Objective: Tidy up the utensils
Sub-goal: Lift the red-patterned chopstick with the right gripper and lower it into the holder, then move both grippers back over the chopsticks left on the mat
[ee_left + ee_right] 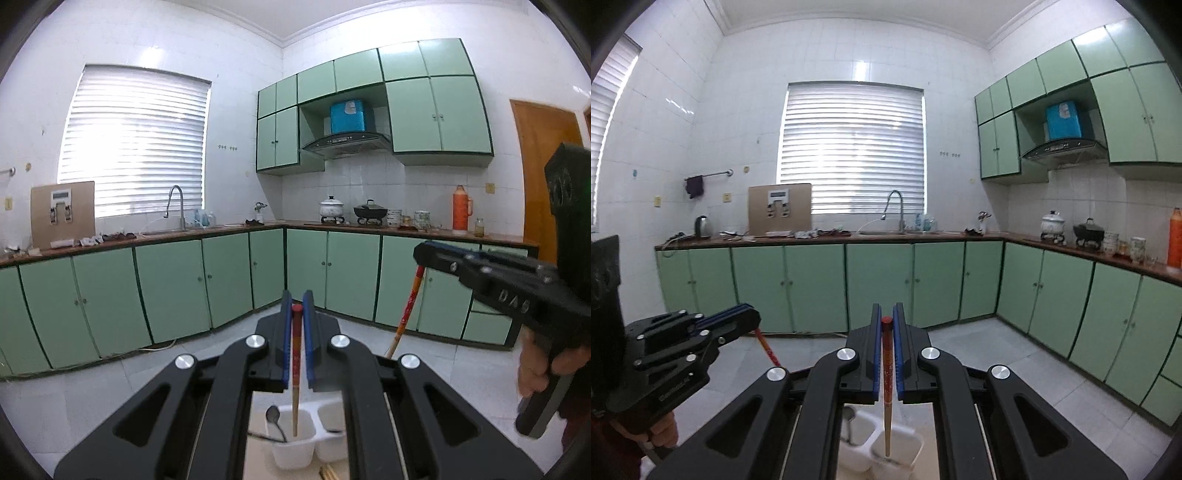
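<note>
My left gripper (296, 308) is shut on a red-topped wooden chopstick (295, 373) that hangs down, its tip inside the left compartment of a white two-compartment utensil holder (295, 452). A metal spoon (274, 417) stands in that same compartment. My right gripper (887, 319) is shut on a second red-topped chopstick (887, 406), its tip over or in the right compartment of the holder (912, 448). The right gripper (424, 254) also shows in the left wrist view with its chopstick (408, 306). The left gripper (753, 317) shows in the right wrist view.
Green base cabinets (229, 280) run along two walls under a brown counter (923, 236) with a sink, kettle (702, 226), pots (370, 211) and an orange flask (461, 207). A wooden door (543, 147) is at the right. More chopstick ends (328, 472) lie by the holder.
</note>
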`<action>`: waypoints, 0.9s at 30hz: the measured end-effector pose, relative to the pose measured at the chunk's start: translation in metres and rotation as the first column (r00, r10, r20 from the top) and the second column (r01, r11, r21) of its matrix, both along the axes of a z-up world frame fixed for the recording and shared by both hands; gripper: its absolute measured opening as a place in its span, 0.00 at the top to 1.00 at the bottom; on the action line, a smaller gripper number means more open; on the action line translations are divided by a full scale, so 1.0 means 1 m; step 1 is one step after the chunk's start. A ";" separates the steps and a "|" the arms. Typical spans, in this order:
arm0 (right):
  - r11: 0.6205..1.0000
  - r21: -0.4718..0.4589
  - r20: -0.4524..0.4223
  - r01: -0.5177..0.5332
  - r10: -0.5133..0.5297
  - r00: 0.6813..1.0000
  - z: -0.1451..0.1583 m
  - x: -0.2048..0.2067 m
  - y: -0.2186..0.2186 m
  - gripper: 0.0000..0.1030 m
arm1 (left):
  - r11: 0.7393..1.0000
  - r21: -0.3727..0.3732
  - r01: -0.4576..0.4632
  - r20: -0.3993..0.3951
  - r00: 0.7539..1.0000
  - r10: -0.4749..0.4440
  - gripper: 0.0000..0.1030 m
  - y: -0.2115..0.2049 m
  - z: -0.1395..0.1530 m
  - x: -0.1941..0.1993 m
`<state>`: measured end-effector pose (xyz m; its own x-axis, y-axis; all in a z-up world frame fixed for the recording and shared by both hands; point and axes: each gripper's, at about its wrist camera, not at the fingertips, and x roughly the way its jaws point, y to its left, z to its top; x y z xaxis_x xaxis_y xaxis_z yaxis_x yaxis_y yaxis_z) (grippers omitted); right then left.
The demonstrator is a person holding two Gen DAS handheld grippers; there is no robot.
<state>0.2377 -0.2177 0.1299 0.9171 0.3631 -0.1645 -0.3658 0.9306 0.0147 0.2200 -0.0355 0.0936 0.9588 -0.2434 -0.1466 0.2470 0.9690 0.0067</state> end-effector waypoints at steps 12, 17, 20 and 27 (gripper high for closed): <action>1.000 -0.002 -0.155 0.029 -0.029 0.987 -0.084 0.073 0.004 0.94 | 1.000 0.017 -0.023 -0.126 0.992 0.025 0.95 -0.006 -0.065 0.079; 1.000 -0.019 -0.224 0.020 -0.024 0.974 -0.110 0.080 0.002 0.94 | 0.999 0.023 -0.039 -0.210 0.977 0.042 0.94 0.002 -0.094 0.101; 1.000 -0.017 -0.241 0.023 -0.027 0.970 -0.116 0.077 0.000 0.93 | 0.999 0.019 -0.048 -0.232 0.971 0.051 0.82 0.009 -0.102 0.104; 0.998 0.018 -0.236 0.058 -0.052 0.970 -0.113 0.061 -0.018 0.56 | 0.998 0.020 -0.060 -0.178 0.982 0.062 0.42 0.018 -0.097 0.081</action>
<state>0.2990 -0.2355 0.0164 0.8723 0.3201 -0.3697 -0.2980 0.9474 0.1172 0.3013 -0.0177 -0.0034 0.9299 -0.1819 -0.3198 0.1861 0.9824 -0.0177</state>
